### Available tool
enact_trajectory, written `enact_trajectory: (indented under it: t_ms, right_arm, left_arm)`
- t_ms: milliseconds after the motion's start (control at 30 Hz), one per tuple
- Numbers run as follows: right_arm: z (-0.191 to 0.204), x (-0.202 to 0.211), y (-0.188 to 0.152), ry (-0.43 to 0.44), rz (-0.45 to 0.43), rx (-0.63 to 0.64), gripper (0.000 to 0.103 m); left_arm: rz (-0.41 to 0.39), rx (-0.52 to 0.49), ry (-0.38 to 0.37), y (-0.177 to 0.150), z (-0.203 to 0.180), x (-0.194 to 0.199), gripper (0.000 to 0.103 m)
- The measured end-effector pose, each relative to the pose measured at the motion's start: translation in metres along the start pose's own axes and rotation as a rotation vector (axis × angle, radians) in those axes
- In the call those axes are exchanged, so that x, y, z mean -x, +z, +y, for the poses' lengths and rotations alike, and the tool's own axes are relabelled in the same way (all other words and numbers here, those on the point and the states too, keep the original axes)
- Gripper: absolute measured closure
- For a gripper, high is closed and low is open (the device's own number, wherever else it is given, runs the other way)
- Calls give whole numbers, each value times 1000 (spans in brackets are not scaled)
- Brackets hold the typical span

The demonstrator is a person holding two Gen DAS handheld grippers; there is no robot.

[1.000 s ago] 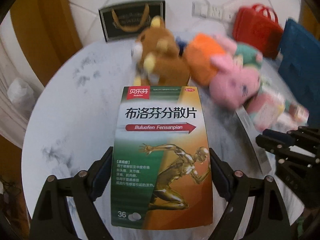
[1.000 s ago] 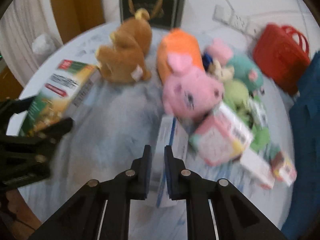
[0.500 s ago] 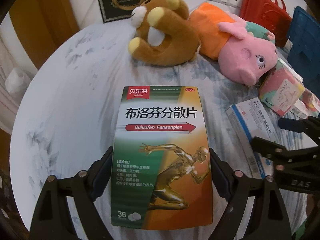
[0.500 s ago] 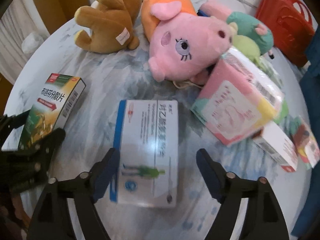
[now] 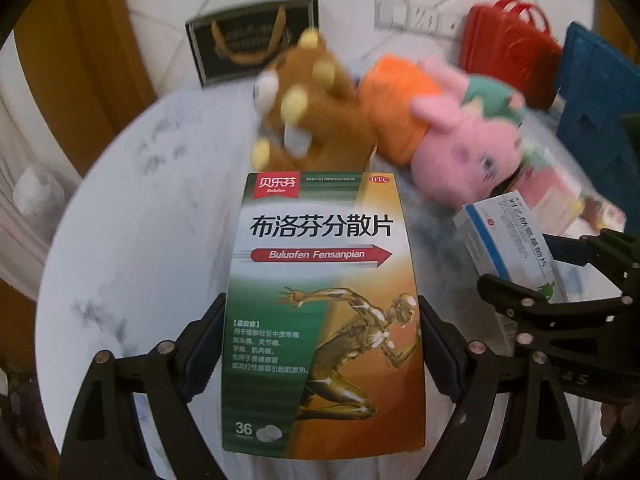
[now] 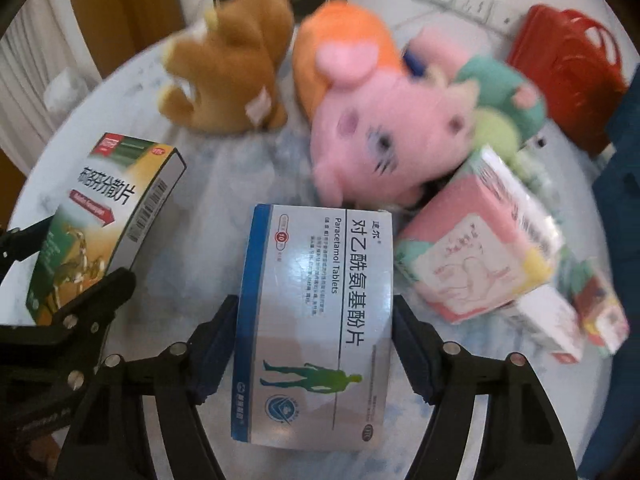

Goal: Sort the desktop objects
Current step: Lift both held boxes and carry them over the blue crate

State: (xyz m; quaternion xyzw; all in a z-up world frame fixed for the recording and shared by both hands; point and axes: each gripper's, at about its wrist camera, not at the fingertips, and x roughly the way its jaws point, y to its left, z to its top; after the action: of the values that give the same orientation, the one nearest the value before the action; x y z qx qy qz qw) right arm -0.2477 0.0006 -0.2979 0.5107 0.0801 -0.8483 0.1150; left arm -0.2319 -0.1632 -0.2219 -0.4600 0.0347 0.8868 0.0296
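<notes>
— So what sat farthest left?

— The left claw point(image 5: 322, 354), clamped on the green-and-orange ibuprofen box point(image 5: 322, 300) — both pads pressed flat against its long sides. From the right wrist view that box point(image 6: 100, 224) was tilted, near the left rim of the round white tabletop point(image 6: 200, 216).

— And next to it?

— The white-and-blue paracetamol box point(image 6: 316, 320), just beside the ibuprofen box but apart from it. The right claw point(image 6: 314, 344) straddled it and its jaws were closing; the pads looked to be against the box's sides, though I couldn't tell how firmly they pressed.

— Behind those?

— A brown plush toy point(image 6: 236, 72) at the back left, an orange plush point(image 6: 340, 48) touching a pink pig plush point(image 6: 384, 140), and a teal-and-green plush point(image 6: 500, 92) further right — all blurred.

— The right end?

— A pink wrapped pack point(image 6: 480, 252) leaned by the pig, with smaller boxes point(image 6: 560, 320) beside it. A red bag point(image 6: 572, 68) and something dark blue point(image 6: 616, 200) stood past the tabletop's edge.
</notes>
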Motion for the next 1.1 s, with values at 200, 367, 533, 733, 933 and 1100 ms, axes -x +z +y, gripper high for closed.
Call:
enact_trajectory:
  t_ms: [200,367,533,733,933,1100]
  right_arm:
    - [-8,81,10,-64,-183,-49,30]
    - [-19,134,11,-134,-267,-83,30]
    - [-30,181,2,-192,-327,-104,30]
    - [-62,235,-23,-222,-396,-120,30]
    - [-108,281,-58,-221,-449,-84,30]
    - [-145,316,-84,-221,-489,-46,30]
  left_arm:
    - [-116,-33,-43,28,-10,49,16]
    - [-196,-74,-95,44,-28,88,16]
    - [-258,-104,-136,52,-52,125,16]
    - [-328,-112,-156,53,-93,166,16]
    - [-367,-70,-142,39,-154,201,16]
    - [-391,-45,-129,32,-203,229,16]
